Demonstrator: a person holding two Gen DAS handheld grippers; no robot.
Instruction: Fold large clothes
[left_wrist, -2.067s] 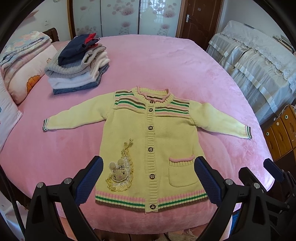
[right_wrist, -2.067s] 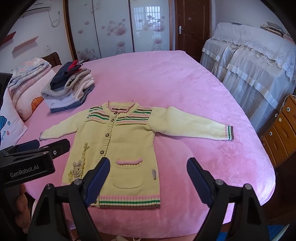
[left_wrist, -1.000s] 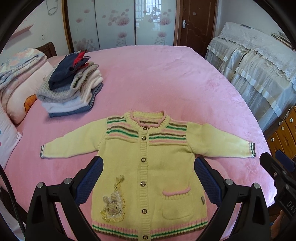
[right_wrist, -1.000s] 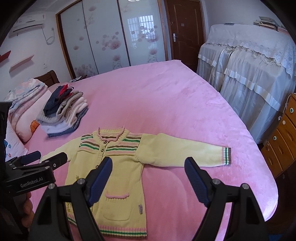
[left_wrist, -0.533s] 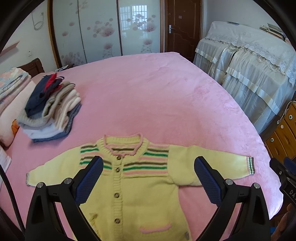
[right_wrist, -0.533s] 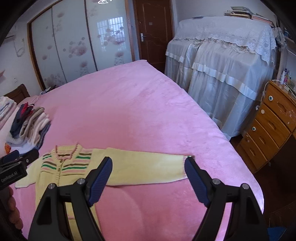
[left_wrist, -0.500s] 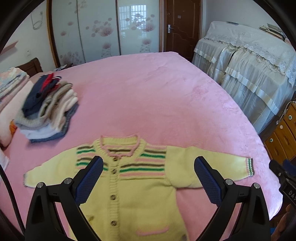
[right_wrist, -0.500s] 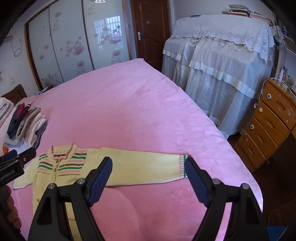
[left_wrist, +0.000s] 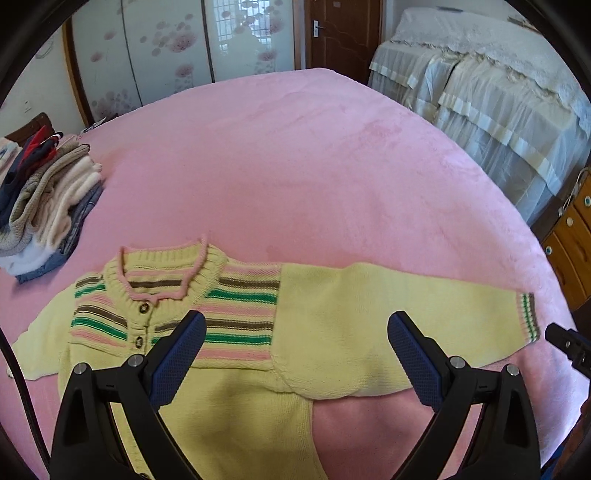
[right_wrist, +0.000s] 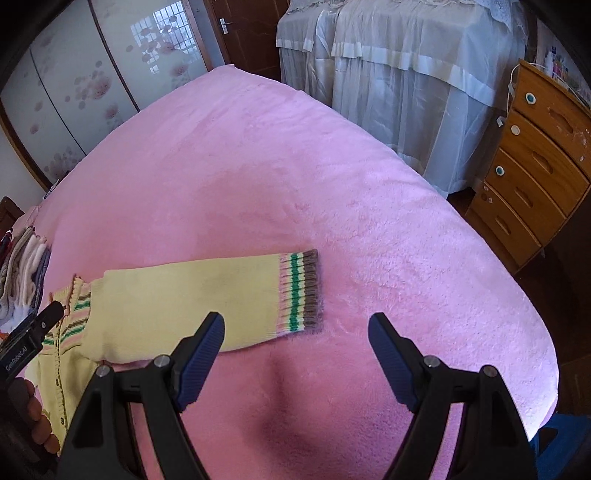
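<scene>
Right wrist view: right tongs (right_wrist: 295, 338) had advanced over sleeve cuff (right_wrist: 301, 293); both tongs apart, empty; sleeve fold likely next.

The right claw (right_wrist: 295, 354) hangs wide apart over the pink bed (right_wrist: 258, 166), gripping nothing. Just beyond its left finger lies the yellow cardigan's (right_wrist: 177, 299) sleeve, flat, its striped cuff (right_wrist: 301, 293) pointing right. Left of the cardigan the left claw (right_wrist: 35, 334) pokes in, with a stack of folded clothes (right_wrist: 22, 273) behind it.
</scene>
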